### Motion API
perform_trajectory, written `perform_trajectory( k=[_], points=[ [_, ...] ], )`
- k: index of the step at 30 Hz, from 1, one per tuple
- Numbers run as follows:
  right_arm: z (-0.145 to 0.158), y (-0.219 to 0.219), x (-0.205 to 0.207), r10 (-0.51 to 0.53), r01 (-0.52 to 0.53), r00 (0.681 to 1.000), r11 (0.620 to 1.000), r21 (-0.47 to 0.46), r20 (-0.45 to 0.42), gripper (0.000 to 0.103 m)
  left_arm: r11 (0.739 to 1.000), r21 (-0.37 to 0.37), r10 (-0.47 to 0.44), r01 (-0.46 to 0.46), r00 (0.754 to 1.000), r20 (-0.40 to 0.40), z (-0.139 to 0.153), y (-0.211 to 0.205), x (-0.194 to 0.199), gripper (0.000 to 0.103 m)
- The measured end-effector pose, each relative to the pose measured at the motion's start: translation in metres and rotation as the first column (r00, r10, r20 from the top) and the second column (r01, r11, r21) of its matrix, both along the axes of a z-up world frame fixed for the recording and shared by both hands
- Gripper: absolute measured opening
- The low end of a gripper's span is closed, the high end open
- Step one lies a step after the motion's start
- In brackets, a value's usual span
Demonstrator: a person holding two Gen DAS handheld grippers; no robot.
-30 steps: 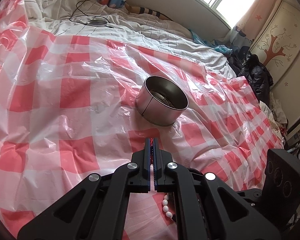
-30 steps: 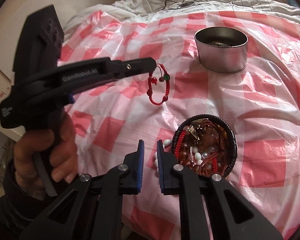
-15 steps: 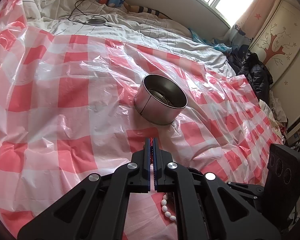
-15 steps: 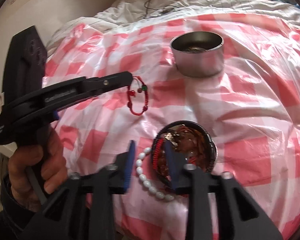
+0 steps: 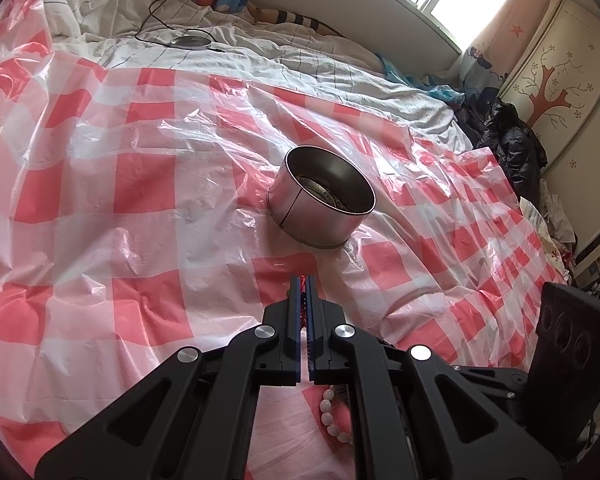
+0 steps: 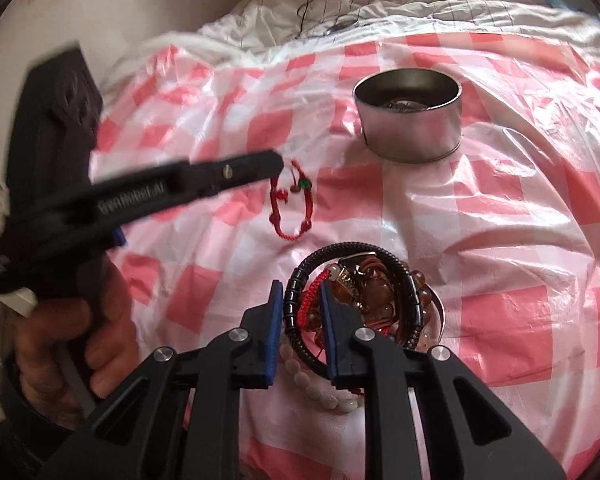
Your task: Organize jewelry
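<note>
Right wrist view: my left gripper [image 6: 278, 166] pinched a red bracelet [image 6: 292, 204] mid-frame; my right gripper [image 6: 300, 300] stood apart over a dish [image 6: 434, 300] of beads; the tin [image 6: 410, 120] held jewelry.

On the checked sheet [image 6: 500, 240], a metal tin [image 6: 410, 128] at the far side, some jewelry inside it. Nearer, a pile of bracelets [image 6: 372, 292], a string of beads [image 6: 320, 388] just at its near left edge. Between tin and pile, toward the left, a cord bracelet [image 6: 292, 208] hanging from the left gripper [image 6: 278, 164]. Behind the sheet, bedding [image 5: 300, 60] with a cable [image 5: 160, 8] on it.
</note>
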State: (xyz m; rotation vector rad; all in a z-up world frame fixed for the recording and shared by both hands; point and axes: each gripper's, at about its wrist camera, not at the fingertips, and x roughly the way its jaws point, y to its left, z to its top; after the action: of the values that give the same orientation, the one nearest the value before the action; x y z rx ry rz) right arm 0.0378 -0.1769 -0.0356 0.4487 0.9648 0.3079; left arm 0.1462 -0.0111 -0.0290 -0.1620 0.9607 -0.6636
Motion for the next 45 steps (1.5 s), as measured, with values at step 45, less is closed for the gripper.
perform_trajectory(
  k=[45],
  points=[
    [0.016,-0.093,-0.016,-0.263,0.163,0.951,0.874,0.459,0.164,0.004,1.000,0.010,-0.014,0.012,0.982,0.187,0.032,-0.027,-0.005,0.002]
  ],
)
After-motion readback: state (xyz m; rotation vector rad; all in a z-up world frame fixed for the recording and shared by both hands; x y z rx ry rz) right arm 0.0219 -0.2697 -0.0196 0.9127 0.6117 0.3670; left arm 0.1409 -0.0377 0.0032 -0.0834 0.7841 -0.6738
